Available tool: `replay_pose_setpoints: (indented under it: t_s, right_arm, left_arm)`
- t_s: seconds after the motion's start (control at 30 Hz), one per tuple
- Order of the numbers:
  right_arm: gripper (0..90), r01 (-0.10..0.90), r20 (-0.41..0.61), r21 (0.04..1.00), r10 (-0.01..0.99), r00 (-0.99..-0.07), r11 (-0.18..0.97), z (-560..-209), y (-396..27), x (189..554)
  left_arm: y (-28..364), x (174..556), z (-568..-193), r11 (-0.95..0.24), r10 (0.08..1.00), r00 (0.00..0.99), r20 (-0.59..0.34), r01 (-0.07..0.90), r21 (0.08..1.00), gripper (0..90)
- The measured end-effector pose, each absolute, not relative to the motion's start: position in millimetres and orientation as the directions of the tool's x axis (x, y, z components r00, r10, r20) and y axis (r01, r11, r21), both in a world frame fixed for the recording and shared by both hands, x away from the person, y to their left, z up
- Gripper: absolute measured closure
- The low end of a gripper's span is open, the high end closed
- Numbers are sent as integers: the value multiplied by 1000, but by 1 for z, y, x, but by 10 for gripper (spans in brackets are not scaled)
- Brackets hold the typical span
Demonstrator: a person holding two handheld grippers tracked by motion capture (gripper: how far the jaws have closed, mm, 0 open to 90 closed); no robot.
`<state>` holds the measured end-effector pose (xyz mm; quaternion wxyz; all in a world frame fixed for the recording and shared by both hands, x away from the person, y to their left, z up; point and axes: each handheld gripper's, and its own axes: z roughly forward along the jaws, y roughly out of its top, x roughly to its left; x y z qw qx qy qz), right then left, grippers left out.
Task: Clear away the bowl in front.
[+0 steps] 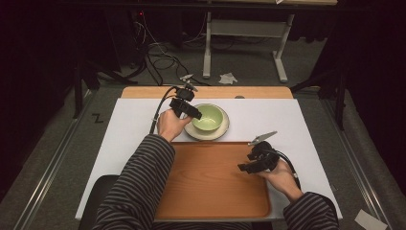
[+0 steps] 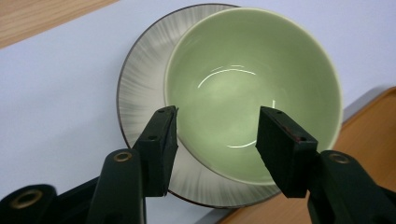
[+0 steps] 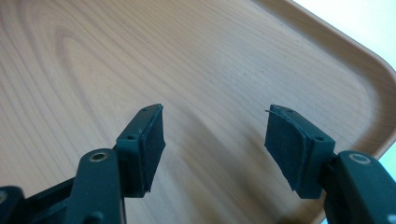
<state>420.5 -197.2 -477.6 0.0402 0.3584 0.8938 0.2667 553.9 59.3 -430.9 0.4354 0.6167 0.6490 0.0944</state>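
Table (image 1: 143,115) under white sheet carries one bowl (image 1: 208,118) on one plate (image 1: 221,131), one tray (image 1: 210,187); dark room behind. Left gripper (image 2: 217,128): jaws wide above the bowl's near rim. Right gripper (image 3: 215,128): wide, empty, over the tray.

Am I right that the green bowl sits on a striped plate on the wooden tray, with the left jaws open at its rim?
Not quite: the green bowl and striped plate sit on the white mat beyond the wooden tray, as the high view shows. The rest holds.
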Motion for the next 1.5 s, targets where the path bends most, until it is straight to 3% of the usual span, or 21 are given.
replay_pose_setpoints:
  t_s: [0.23,0.53,1.5]
  right_arm:
    - [391,616,116,505,660,-742,604,-477,-196,419]
    - [391,602,107,518,653,-750,607,-476,-198,419]
    - [391,608,113,513,655,-747,606,-477,-196,418]
  left_arm:
    - [60,567,-441,225,895,106,-433,732,644,492]
    - [58,578,-450,238,892,89,-442,739,630,610]
    - [62,594,-475,284,868,17,-497,804,523,785]
